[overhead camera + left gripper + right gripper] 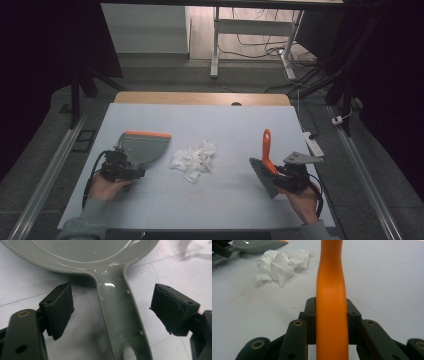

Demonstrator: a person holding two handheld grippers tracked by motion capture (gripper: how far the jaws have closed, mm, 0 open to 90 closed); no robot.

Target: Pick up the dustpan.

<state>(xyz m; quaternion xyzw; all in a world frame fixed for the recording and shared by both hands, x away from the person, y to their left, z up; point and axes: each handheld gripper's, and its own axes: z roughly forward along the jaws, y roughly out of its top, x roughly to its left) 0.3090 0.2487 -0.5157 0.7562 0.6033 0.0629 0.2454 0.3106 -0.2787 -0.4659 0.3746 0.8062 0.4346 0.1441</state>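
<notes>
left gripper (110, 315) standing wide, straddling dustpan (142, 146) handle, pads not touching | right gripper (331, 322) clamping brush (266, 165) handle | tissue scraps (195, 160) lying between, likely light, scattering easily | dustpan probably stiff, slick; gripping mid-handle

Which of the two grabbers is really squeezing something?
The right gripper: its jaws clamp the brush's orange handle. The left gripper stands open around the dustpan's grey handle.

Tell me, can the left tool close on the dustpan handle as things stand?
Probably yes. The left tool stands open with its jaws on either side of the grey dustpan handle, which lies flat on the table, and nothing sits between pads and handle.
</notes>
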